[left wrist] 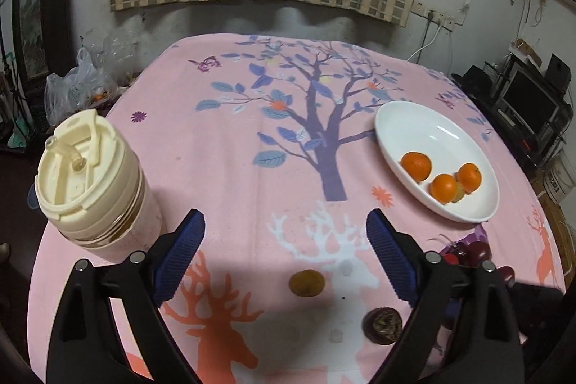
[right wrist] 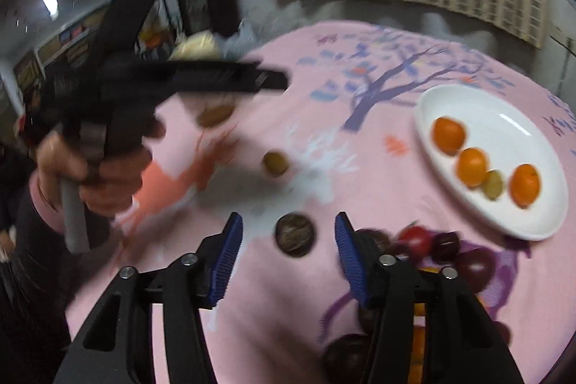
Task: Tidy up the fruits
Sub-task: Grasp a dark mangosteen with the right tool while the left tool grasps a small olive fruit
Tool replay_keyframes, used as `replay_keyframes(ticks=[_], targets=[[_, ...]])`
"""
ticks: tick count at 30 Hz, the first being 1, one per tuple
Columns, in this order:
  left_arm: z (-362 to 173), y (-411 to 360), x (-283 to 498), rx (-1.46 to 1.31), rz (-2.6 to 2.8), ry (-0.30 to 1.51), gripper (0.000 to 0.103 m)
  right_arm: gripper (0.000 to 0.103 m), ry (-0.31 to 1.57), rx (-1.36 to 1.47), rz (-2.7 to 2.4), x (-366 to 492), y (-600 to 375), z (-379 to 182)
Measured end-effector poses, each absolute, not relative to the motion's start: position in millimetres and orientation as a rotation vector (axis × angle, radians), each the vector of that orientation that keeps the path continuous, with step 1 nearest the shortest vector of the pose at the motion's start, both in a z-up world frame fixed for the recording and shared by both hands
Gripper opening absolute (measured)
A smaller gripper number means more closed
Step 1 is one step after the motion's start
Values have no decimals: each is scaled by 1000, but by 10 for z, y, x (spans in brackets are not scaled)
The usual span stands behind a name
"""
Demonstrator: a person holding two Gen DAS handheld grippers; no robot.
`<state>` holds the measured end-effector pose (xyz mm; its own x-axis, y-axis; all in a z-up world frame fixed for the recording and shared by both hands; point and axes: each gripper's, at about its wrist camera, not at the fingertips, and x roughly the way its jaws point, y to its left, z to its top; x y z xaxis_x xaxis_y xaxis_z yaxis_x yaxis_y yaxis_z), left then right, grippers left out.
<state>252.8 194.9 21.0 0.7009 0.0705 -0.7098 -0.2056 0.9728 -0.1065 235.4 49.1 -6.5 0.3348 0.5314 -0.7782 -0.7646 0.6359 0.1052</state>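
- Left wrist view: my left gripper [left wrist: 284, 233] hangs over the near part of the pink tablecloth [left wrist: 223, 146], its blue pads spread wide with nothing between them.
- Below it a small brown fruit [left wrist: 306, 282] lies on the cloth, and a dark wrinkled fruit [left wrist: 382, 325] sits nearer the near edge, apart from it.
- A white plate [left wrist: 428, 128] toward the right edge holds three oranges [left wrist: 416, 165] and a small greenish fruit [left wrist: 459, 191] touching two of them.
- A cream lidded bottle [left wrist: 97, 182] stands upright at the left edge.
- Dark red fruits [left wrist: 475, 252] cluster by the near right edge, partly hidden behind a finger.
- Right wrist view, blurred: my right gripper [right wrist: 288, 240] has its pads apart, the dark wrinkled fruit [right wrist: 295, 234] lying between them but untouched.
- A hand [right wrist: 93, 175] grips the other tool at the left.
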Motion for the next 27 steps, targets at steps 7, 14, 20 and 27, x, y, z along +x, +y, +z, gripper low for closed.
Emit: replay_keyframes(ticks=[7,14,20,27], targets=[[172,2021,2516,-225,161,808,89,47,934,-343,771,2443,724,-259],[179,2090,2488,-256,162,804,89,43,949,-374,723,2466,762,-390],[55,2055,2541,-216,132,833,78,34,938,-290,738,2499,596,-298],[-265,1798,2623,-130,-37,931,54,34,823,-147,686,2585,221,76]])
